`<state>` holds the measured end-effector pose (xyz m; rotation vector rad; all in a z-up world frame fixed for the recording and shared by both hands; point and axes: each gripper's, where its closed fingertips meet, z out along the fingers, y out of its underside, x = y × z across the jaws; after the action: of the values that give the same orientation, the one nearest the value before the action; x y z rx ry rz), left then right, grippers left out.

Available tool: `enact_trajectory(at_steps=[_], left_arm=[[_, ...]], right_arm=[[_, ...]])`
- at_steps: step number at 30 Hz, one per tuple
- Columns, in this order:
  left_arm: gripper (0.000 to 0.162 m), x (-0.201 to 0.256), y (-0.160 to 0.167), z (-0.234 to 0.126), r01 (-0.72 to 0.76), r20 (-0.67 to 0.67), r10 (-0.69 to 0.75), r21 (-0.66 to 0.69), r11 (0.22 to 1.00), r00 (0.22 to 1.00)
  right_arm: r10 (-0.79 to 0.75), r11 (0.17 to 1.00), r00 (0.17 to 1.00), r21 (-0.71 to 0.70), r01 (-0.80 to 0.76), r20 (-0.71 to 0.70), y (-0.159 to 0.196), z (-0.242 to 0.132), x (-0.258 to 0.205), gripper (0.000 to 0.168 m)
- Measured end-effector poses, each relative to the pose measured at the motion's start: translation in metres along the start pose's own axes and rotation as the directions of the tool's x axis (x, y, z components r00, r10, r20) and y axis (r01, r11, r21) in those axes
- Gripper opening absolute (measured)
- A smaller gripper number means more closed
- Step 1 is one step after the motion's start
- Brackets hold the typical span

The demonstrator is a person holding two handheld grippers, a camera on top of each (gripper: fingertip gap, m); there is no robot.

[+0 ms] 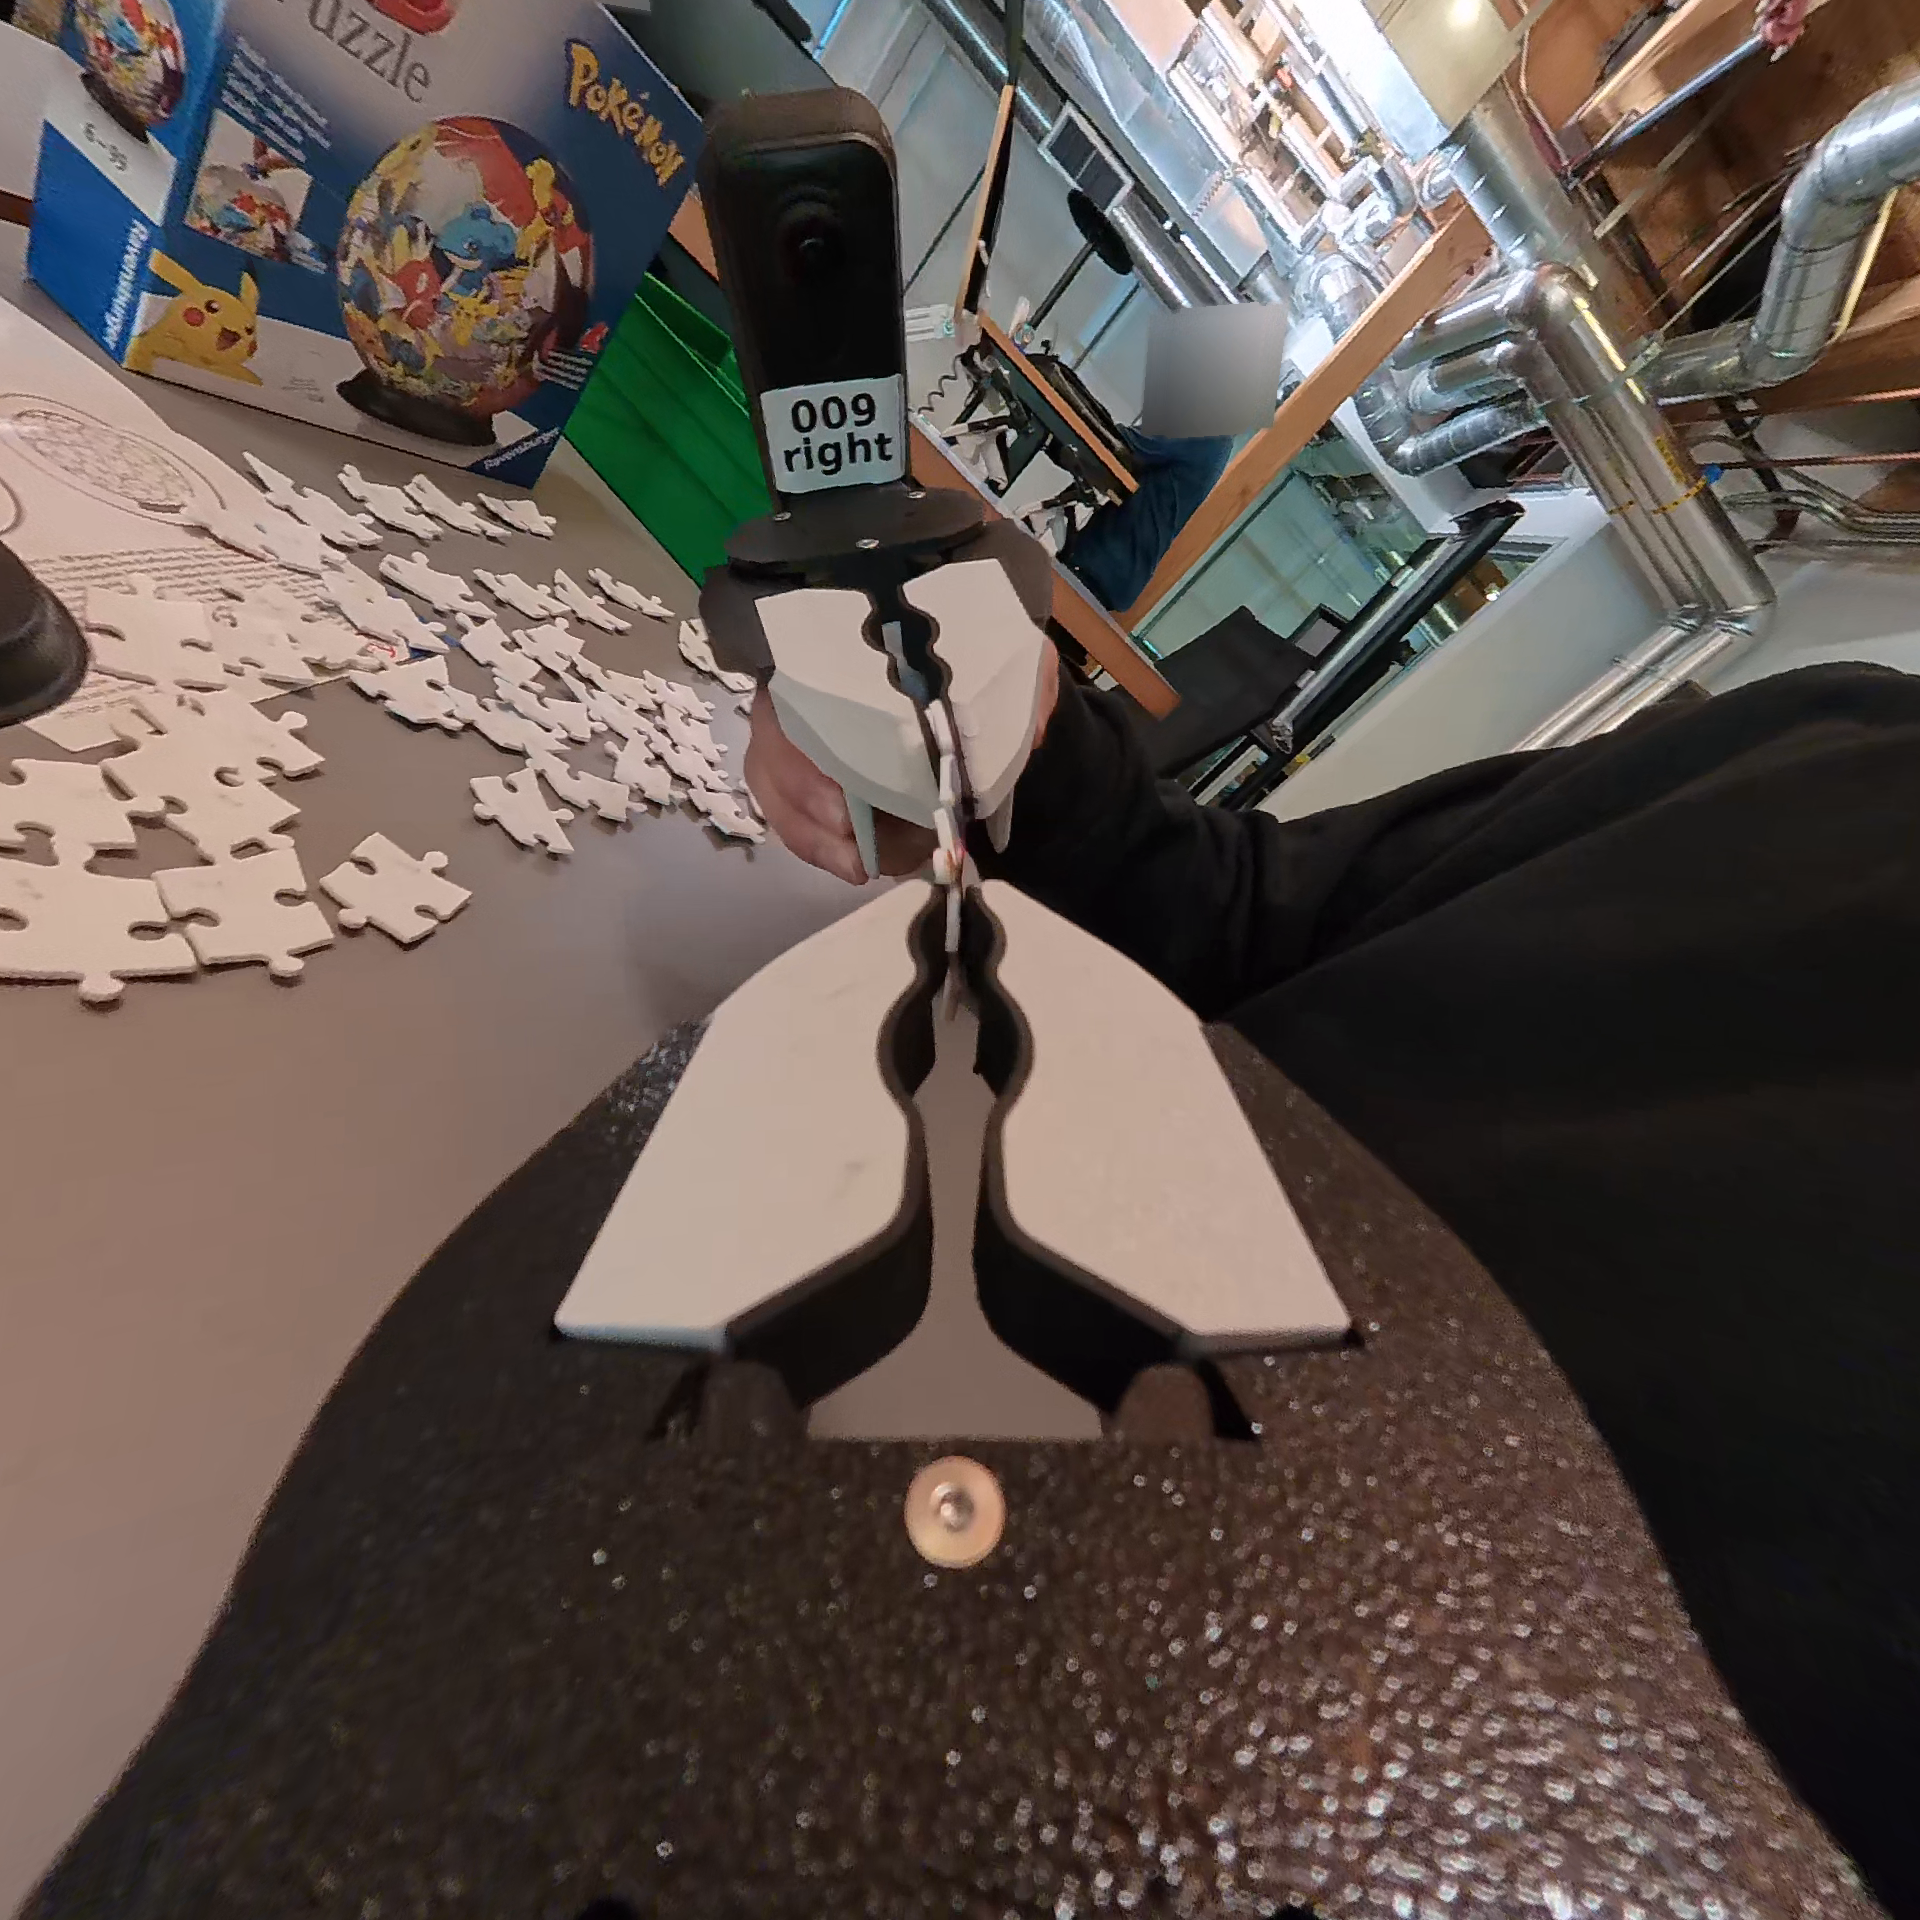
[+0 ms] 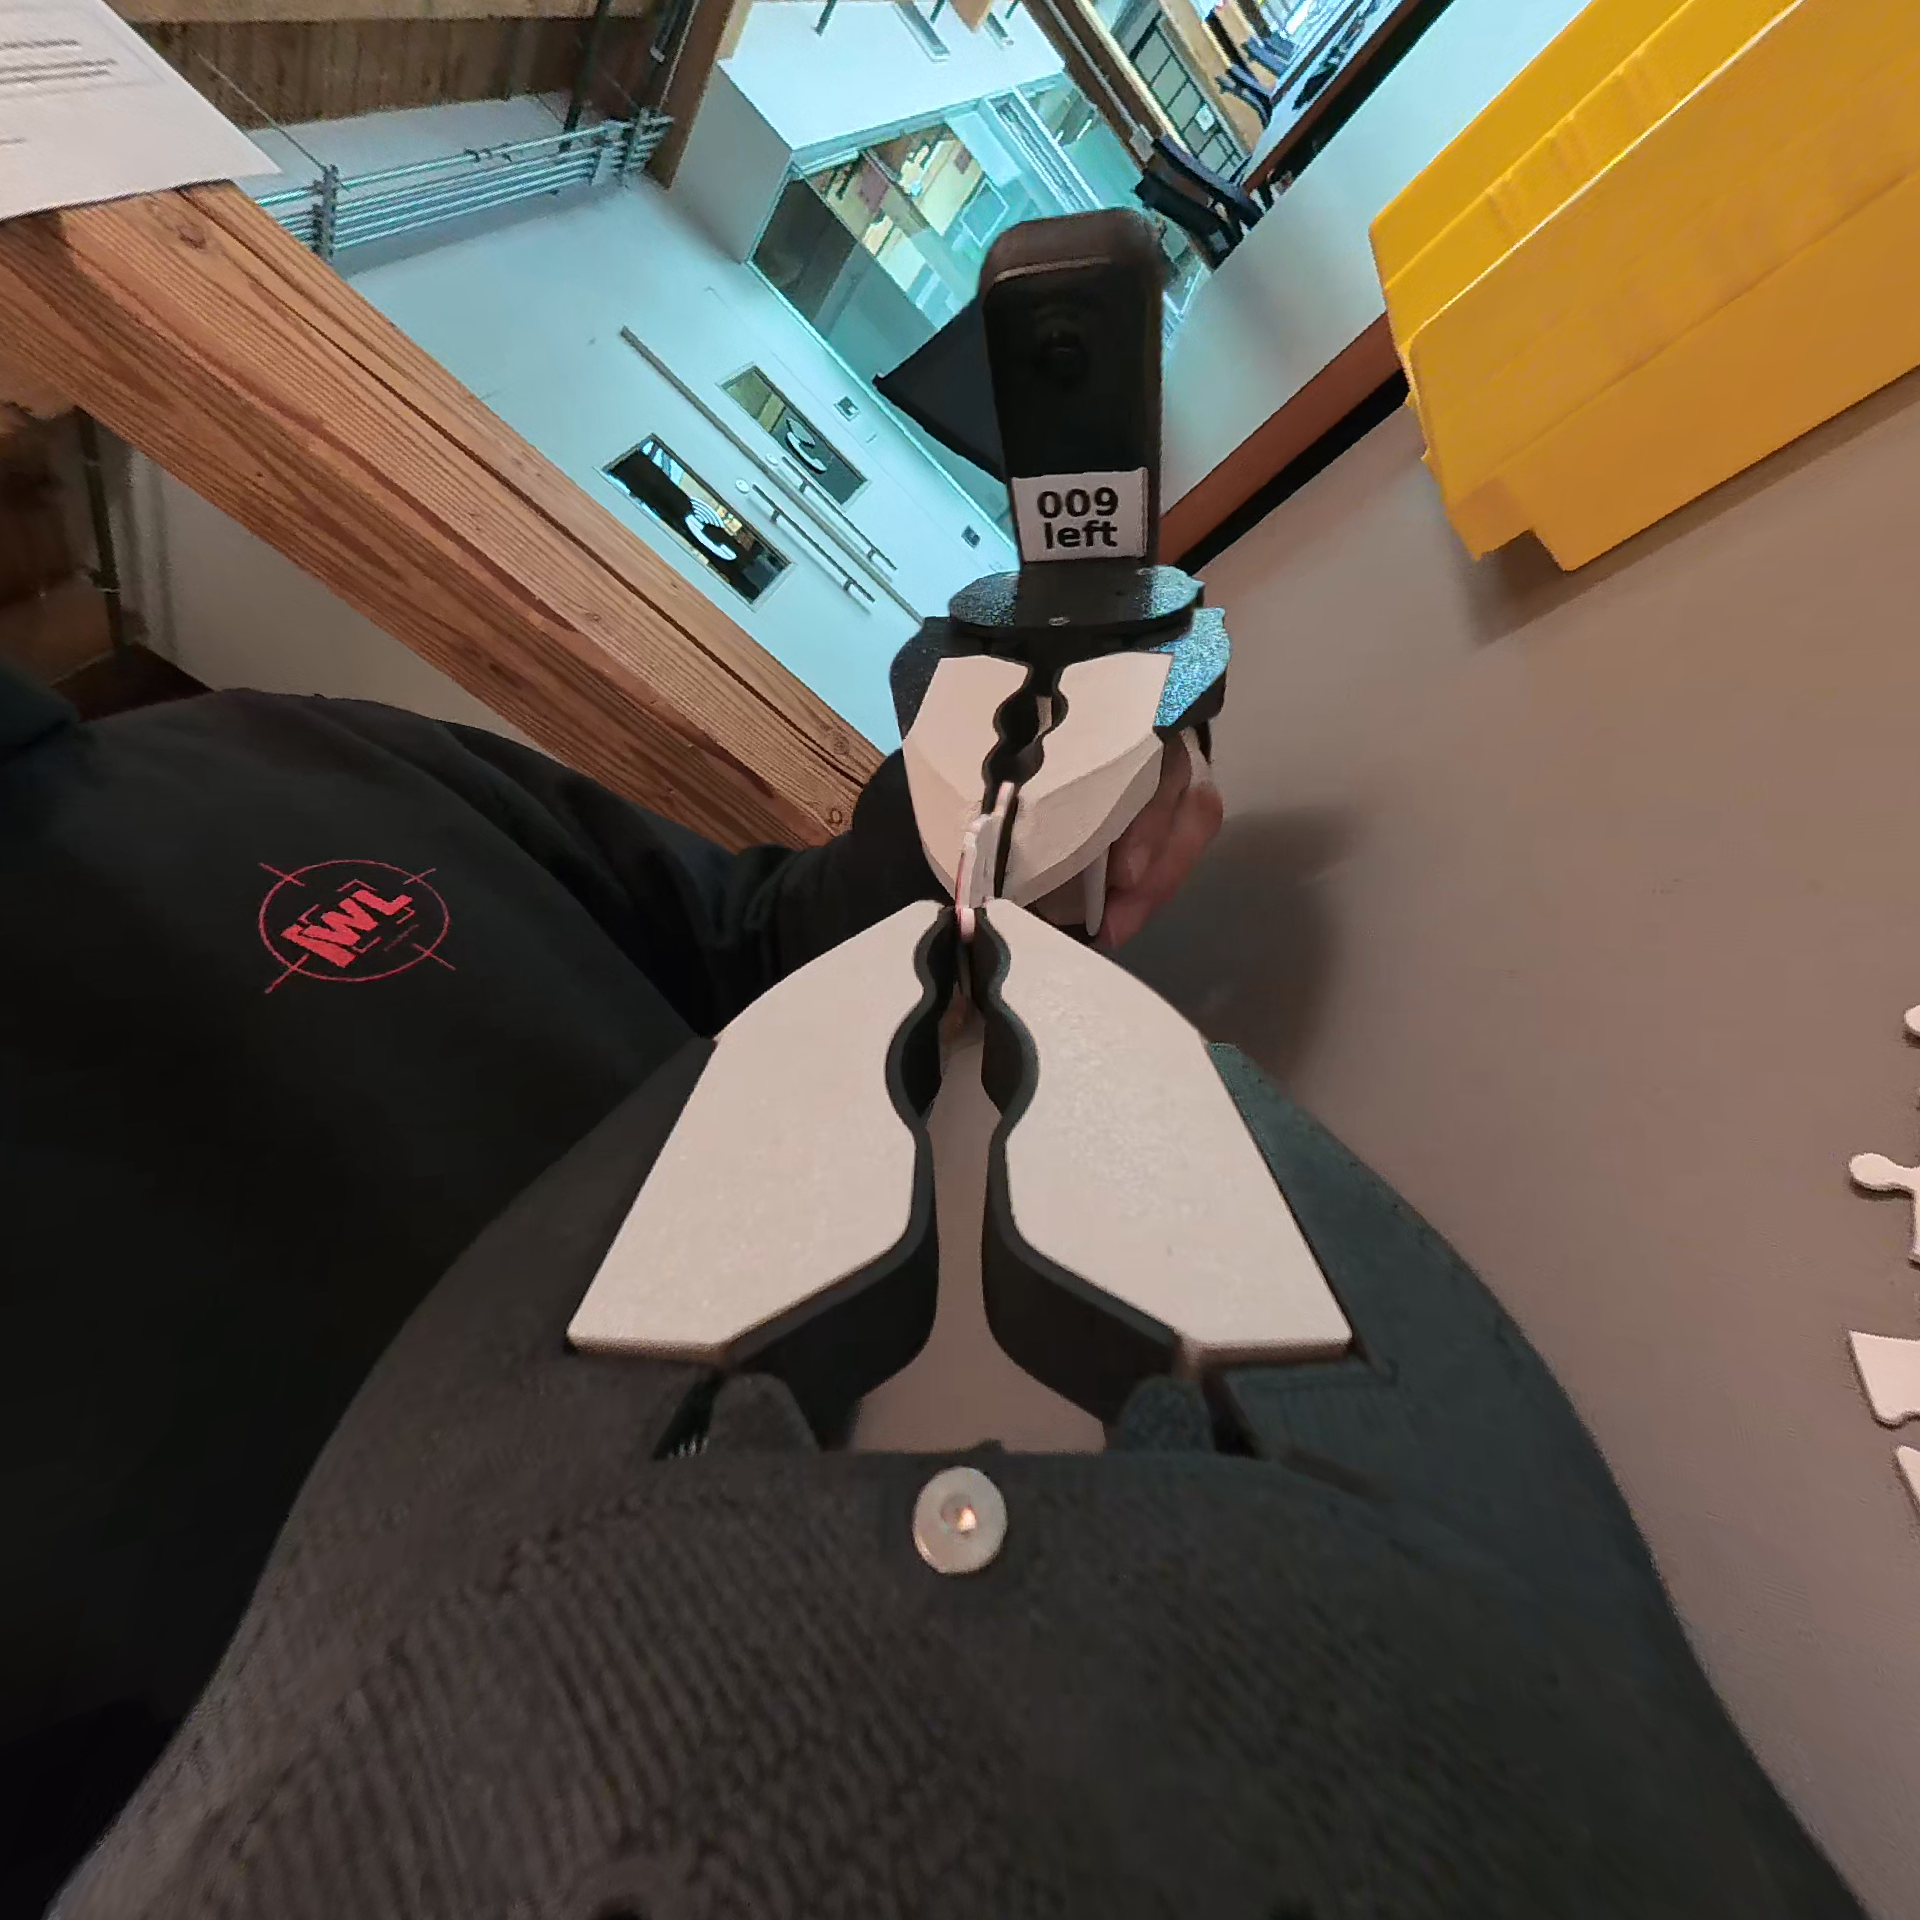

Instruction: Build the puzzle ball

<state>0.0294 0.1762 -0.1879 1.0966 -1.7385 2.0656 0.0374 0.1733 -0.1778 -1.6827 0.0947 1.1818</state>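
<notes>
Both grippers face each other tip to tip above the grey table (image 1: 312, 1195). My left gripper (image 1: 954, 902) is shut on a white puzzle piece (image 1: 950, 940), seen edge-on between its fingertips. My right gripper (image 1: 940, 831) is shut on another white puzzle piece (image 1: 938, 764), also edge-on. The two pieces touch end to end between the tips. In the right wrist view my right gripper (image 2: 966, 920) pinches its piece (image 2: 965, 928), and the left gripper (image 2: 987, 883) holds its piece (image 2: 979, 842) against it. Several loose white pieces (image 1: 520, 675) lie face down on the table.
The puzzle box (image 1: 364, 208) stands at the back left, with an instruction sheet (image 1: 104, 468) and a dark object (image 1: 31, 644) at the left edge. Yellow bins (image 2: 1662, 260) stand on the table, loose pieces (image 2: 1886, 1184) lie near them. The person's black sleeves are behind both grippers. The grippers are tip to tip, or close to it.
</notes>
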Motion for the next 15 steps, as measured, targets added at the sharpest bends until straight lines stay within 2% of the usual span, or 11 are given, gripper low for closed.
enact_trajectory(at_steps=[8,15], left_arm=[[0.001,0.01,0.0057,0.0016,0.055,-0.125,-0.055,-0.003,0.998,0.991],[0.002,0.0055,0.0042,0.0011,0.049,-0.088,-0.047,0.023,0.999,0.995]], right_arm=[[0.039,0.998,0.997,-0.058,-0.035,0.068,0.006,0.0013,-0.0068,0.003],[0.045,0.998,0.998,-0.036,-0.043,0.052,0.0046,0.0007,-0.0025,0.002]])
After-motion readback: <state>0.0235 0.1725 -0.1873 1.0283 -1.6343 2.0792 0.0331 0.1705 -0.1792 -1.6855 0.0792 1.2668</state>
